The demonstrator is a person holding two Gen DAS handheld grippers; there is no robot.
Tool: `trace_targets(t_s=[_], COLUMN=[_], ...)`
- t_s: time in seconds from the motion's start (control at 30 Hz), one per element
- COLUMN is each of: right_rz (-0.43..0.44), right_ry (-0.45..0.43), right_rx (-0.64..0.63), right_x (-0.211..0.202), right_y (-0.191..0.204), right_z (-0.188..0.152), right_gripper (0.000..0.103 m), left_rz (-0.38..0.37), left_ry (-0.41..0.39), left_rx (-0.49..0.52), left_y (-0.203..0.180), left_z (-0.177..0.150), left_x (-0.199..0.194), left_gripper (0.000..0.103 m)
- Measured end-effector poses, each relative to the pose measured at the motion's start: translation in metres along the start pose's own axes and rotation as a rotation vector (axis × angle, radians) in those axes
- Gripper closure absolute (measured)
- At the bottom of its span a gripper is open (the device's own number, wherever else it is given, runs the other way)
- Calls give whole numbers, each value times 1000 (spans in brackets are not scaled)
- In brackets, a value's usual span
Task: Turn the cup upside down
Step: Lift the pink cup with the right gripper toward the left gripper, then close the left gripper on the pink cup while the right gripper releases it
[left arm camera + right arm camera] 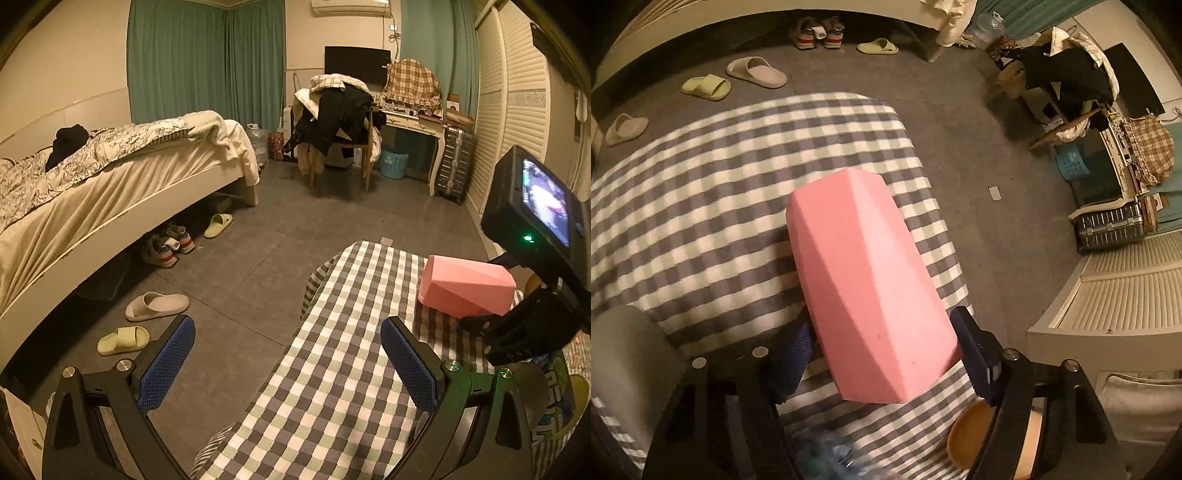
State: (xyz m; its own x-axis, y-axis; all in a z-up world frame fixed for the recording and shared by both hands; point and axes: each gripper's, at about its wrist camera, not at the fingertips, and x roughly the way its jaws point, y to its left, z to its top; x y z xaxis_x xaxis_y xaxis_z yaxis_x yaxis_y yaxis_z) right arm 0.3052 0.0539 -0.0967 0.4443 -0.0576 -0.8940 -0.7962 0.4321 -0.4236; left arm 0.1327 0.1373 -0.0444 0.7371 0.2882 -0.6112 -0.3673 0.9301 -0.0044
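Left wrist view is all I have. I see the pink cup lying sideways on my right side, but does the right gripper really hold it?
Observer: Yes. In the right wrist view the right gripper is shut on the pink cup, with one blue pad on each side of its near end.
Operator: Is anything close under the cup?
Observer: A round wooden dish sits on the checked tablecloth, low beside the gripper's right finger.
Operator: Can you see the opening of the cup?
Observer: No. Only pink facets face that camera, so I cannot tell which end is open.
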Motion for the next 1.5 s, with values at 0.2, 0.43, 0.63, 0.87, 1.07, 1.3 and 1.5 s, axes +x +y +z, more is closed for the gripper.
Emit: trace_targets(t_s=[0.2,0.43,0.63,0.87,1.07,1.3,1.5], right_rz=[-43,-38,-22,47,115,85,50], right_ry=[-39,-65,-31,42,119,115,27], right_rx=[6,-11,-12,180,411,483,500], right_x=[-54,-131,-151,-125,-105,-104,-113], right_y=[12,47,98,129,132,139,119], right_z=[-17,-76,-140,-196,-235,-251,-237], right_gripper=[33,33,33,33,33,33,12], left_rz=[-2,-53,-86,-111,-162,-186,-173], left_ry=[-28,-83,-86,-17,26,46,68], left_rx=[-13,-29,-2,62,116,132,108], left_y=[6,18,16,2,-20,-28,-23], left_z=[1,0,-21,-72,-100,-116,-115], left_x=[-13,-54,-93,-119,-125,-126,-125], left_gripper=[0,0,0,0,0,0,0])
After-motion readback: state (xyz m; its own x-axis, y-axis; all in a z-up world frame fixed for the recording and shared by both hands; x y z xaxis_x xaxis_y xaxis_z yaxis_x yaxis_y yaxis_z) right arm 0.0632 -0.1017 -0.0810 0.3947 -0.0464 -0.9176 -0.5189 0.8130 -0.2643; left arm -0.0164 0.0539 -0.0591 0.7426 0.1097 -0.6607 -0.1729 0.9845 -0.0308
